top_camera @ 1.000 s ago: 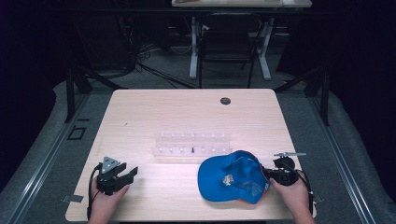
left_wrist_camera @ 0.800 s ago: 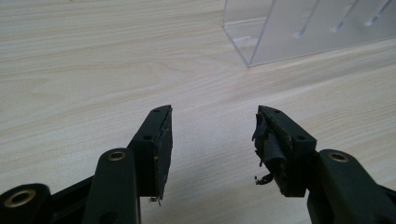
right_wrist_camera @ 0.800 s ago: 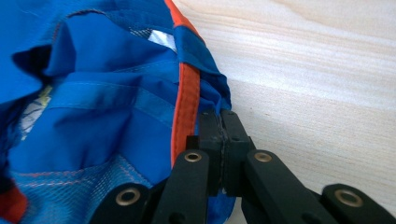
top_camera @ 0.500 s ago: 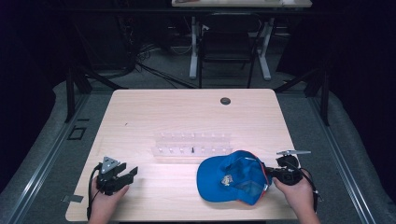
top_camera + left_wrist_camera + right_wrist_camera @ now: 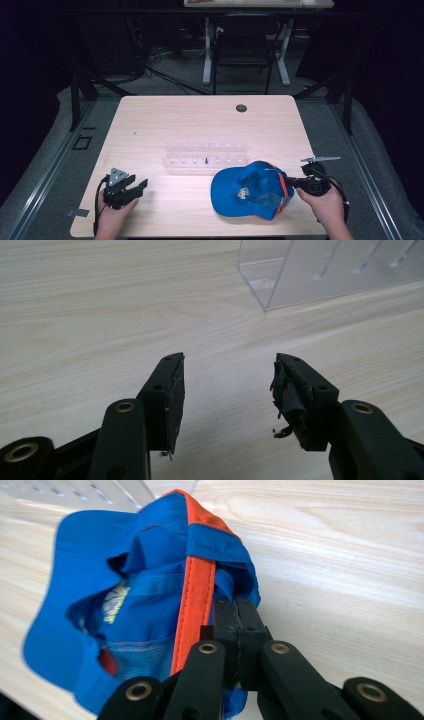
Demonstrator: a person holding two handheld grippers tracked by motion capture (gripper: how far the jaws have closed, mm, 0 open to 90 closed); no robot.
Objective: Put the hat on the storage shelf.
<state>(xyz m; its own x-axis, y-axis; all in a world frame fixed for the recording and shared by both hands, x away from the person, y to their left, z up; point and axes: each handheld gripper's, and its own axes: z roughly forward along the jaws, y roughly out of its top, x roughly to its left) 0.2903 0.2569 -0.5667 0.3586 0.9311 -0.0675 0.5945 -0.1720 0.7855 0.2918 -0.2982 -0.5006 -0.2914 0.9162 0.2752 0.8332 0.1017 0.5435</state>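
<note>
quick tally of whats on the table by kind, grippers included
blue cap: 1
clear plastic rack: 1
small dark round disc near the far edge: 1
grippers: 2, the left gripper and the right gripper
total: 5

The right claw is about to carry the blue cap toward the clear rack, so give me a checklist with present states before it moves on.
1. Right claw shut on the blue cap: ok, jaws pinch the rear edge beside the orange strip.
2. Cap fully off the table: cannot tell; its brim end looks low near the wood.
3. Left claw free to help: ok, jaws apart with nothing between them.
4. Clear rack upright and unobstructed: ok, it stands just behind the cap.
5. Enough fabric inside the grip: cannot tell; the jaws hide it.
</note>
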